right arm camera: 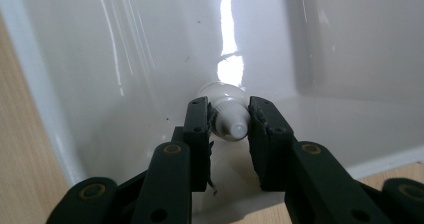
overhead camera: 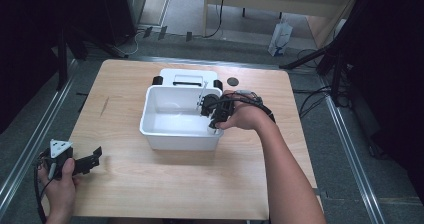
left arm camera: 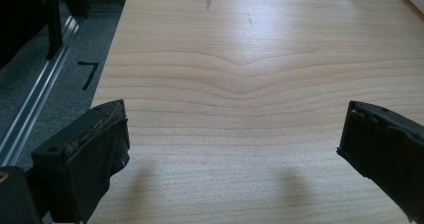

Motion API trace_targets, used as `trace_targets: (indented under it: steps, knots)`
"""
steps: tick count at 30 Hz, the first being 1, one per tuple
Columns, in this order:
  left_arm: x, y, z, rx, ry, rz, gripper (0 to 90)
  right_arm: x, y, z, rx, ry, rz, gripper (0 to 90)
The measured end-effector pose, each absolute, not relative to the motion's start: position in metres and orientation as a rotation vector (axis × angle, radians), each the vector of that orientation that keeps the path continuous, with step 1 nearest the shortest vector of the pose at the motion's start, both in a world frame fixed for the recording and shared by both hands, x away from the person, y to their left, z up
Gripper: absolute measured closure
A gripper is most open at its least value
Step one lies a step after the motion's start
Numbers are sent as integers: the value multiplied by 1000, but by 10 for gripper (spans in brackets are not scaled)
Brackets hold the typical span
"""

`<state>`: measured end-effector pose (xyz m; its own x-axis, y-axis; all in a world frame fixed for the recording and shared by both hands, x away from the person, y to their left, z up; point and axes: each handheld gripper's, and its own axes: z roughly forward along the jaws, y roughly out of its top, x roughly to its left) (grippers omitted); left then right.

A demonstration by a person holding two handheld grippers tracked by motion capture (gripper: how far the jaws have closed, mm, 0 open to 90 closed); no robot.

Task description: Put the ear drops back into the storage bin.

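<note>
Resting on a wooden table (overhead camera: 165, 184), a white plastic tub (overhead camera: 155, 126) is entered by the right gripper (right arm camera: 228, 129), whose jaws are clenched on a small white tube (right arm camera: 231, 121) inside it. The left gripper (left arm camera: 232, 149) is held with jaws spread wide and empty, well apart near the table's left edge.

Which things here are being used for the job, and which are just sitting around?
In use:
right gripper, shut on a small white tube
white tub, where the gripper is reaching

Just sitting around:
left gripper, open over bare table
white box behind the tub
black disc
paper bag on the floor
</note>
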<state>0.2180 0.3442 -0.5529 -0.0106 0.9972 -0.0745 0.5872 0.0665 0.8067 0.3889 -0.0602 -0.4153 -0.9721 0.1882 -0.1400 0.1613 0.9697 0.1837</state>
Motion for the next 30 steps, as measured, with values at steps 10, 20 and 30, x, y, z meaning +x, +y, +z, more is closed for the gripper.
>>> trace_targets:
  steps: [10, 20, 30]
  knots:
    - [218, 344, -553, 1596, 1678, 774, 4, 394, -52, -431, 274, 2998, 137, 720]
    - [218, 344, -553, 1598, 1678, 779, 4, 394, -50, -433, 263, 2974, 112, 715]
    - [219, 344, -553, 1595, 1681, 774, 5, 394, -52, -426, 278, 2941, 183, 566]
